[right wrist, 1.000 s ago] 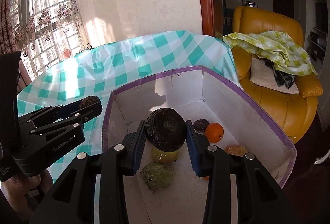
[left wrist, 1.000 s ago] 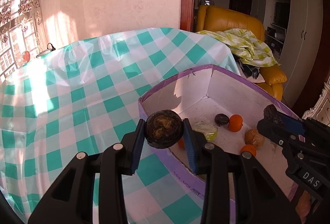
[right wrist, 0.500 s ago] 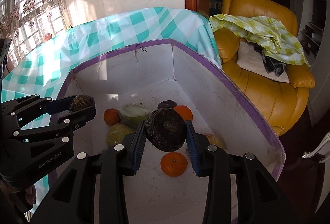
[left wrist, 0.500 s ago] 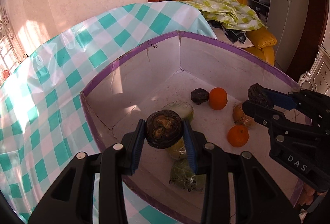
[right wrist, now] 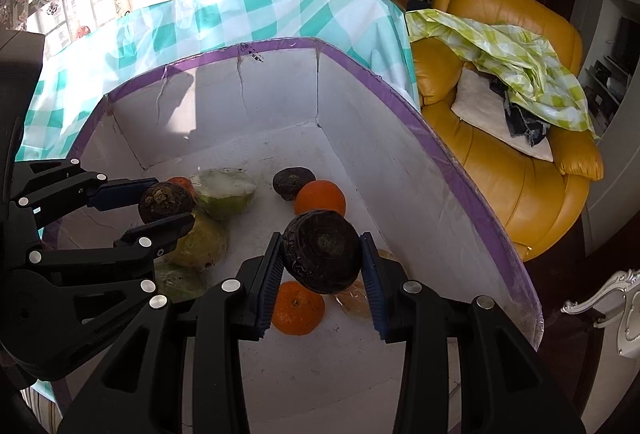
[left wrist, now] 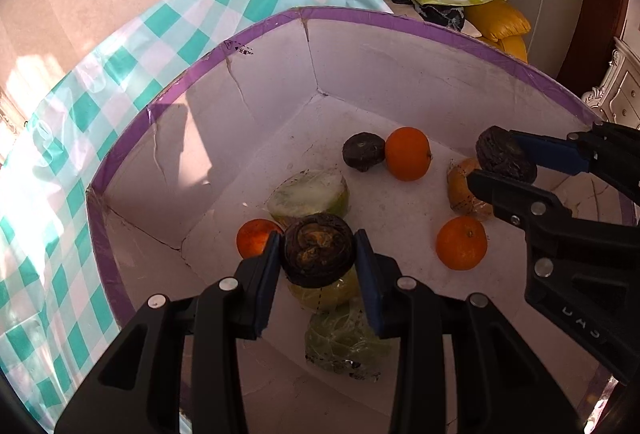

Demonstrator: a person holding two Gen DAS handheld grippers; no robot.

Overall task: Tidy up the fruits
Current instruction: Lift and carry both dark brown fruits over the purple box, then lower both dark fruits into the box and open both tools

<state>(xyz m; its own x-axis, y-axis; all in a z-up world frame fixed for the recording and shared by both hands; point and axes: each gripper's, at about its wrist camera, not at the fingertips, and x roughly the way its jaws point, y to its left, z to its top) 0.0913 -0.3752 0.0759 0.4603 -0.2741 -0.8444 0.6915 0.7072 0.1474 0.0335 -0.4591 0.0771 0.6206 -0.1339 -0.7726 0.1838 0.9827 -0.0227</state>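
White cardboard forms the box [left wrist: 420, 74], open-topped and edged with purple tape [left wrist: 440, 30]; it serves as the landmark for all positions below. Inside the box, on its floor, lie a dark wrinkled fruit [left wrist: 363, 151] touching an orange [left wrist: 408, 153] toward the far wall, a pale green wrapped fruit [left wrist: 308, 193] near the middle, a small orange [left wrist: 256, 237] beside it, a second small orange [left wrist: 461, 243] nearer the right wall, a brownish wrapped fruit [left wrist: 460, 190] just beyond that, and two more greenish wrapped fruits [left wrist: 344, 342] at the near side. Above the box floor, the left gripper [left wrist: 318, 254] pinches a dark shrivelled fruit [left wrist: 318, 250] between its blue pads; the greenish fruits lie directly beneath it. The right gripper [right wrist: 323, 260] likewise clamps a dark round fruit [right wrist: 322, 252] over the box interior, above the orange and the brownish fruit, close to the right wall. Each gripper appears in the other's view, side by side within the box opening and apart. Outside the box, a teal-and-white checked tablecloth [left wrist: 120, 74] covers the table beneath and behind it; beyond the far corner stands a yellow leather armchair [right wrist: 512, 170] draped with a green checked cloth [right wrist: 520, 58]. Legible writing: "DAS" on the right gripper body in the left view; the left gripper's lettering is too small to read.
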